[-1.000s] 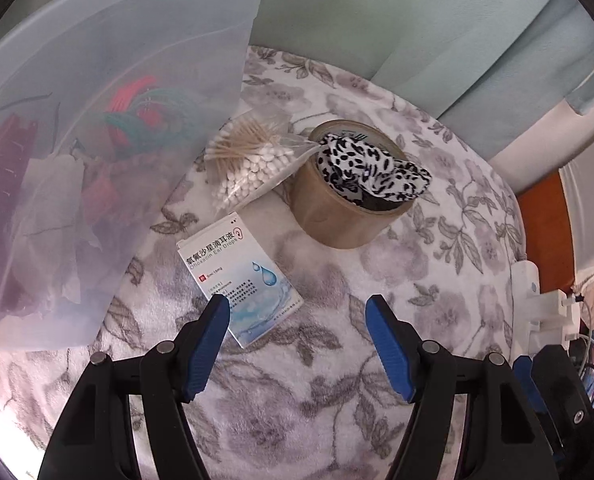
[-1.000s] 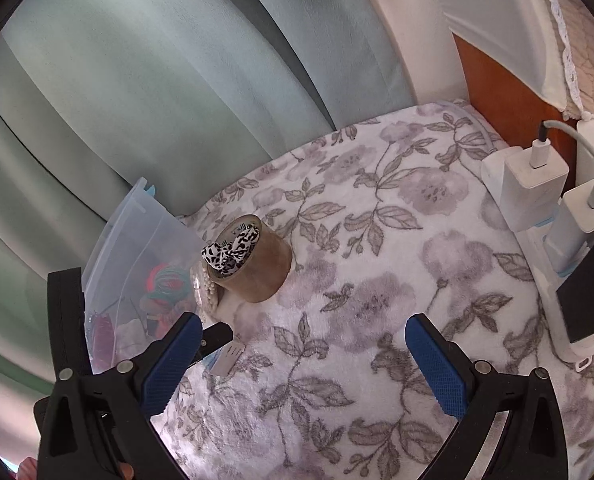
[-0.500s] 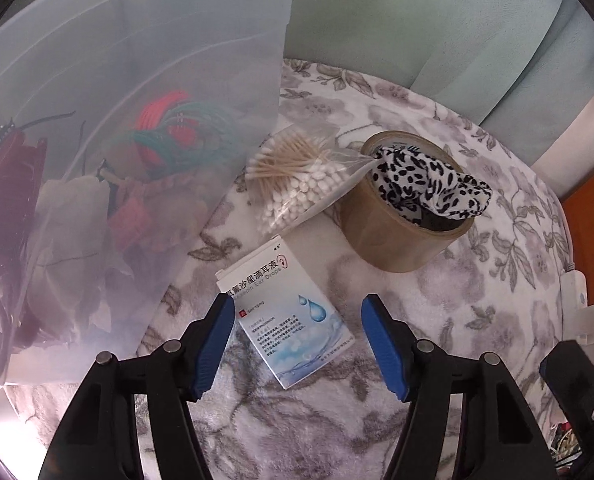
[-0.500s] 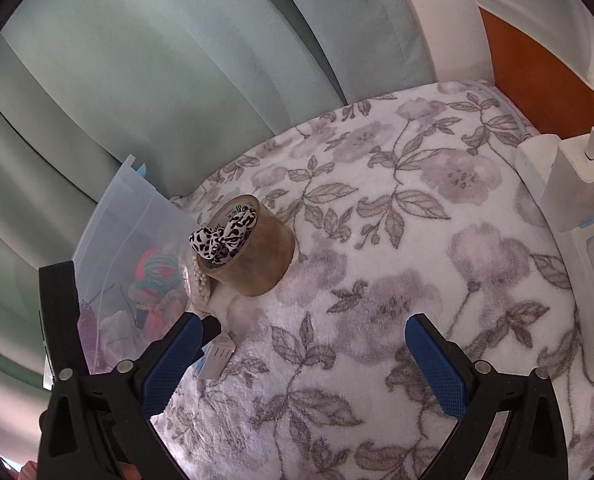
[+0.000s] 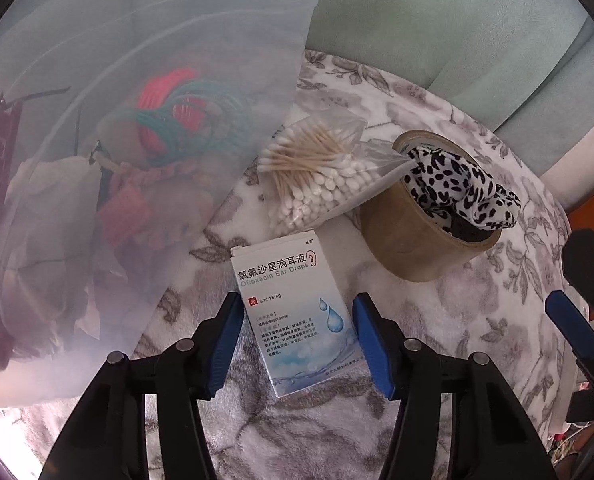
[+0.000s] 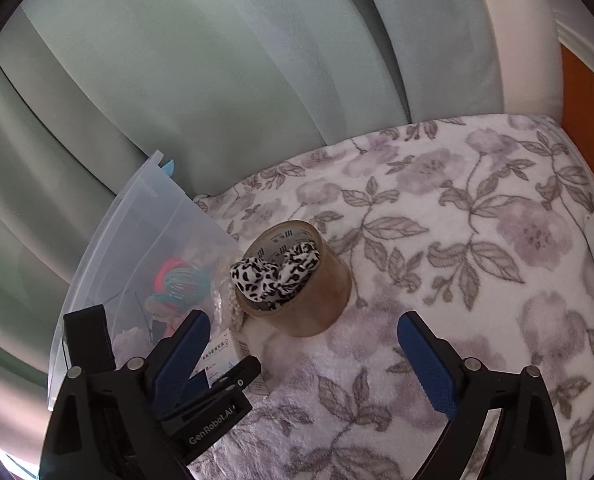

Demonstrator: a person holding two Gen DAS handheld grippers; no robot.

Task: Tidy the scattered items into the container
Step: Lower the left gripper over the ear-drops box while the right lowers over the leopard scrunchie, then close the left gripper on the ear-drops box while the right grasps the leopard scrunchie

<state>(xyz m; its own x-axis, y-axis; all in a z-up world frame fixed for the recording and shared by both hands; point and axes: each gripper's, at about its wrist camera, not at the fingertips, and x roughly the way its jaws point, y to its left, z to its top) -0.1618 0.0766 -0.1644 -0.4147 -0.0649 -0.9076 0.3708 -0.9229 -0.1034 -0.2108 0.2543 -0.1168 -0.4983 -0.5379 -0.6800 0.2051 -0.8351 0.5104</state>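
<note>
We have the ear-drops box [image 5: 295, 316] lying flat on the floral blanket [image 5: 477, 320], just beside the translucent container [image 5: 97, 160], with its long axis running away from us and a little skewed to the line of the fingers. Our left gripper [image 5: 295, 344] straddles the near half of the box; its fingers are closing, the box between them, the pads close on either side but not yet pressing as far as we can see. So the left hand is the nearer one, and the grasp turns on squeezing across the short width.

Our right gripper [image 6: 303, 358] hangs wide apart with nothing between the fingers, though they are starting to close, aimed toward the tape roll [image 6: 297, 280] with the spotted scrunchie [image 6: 275, 274] stuffed in its core.

The left view shows the bag of cotton swabs [image 5: 317, 176] whole — leaning on the roll — where the right view shows only a sliver. The right view alone shows the container's rim and the box's thickness.
</note>
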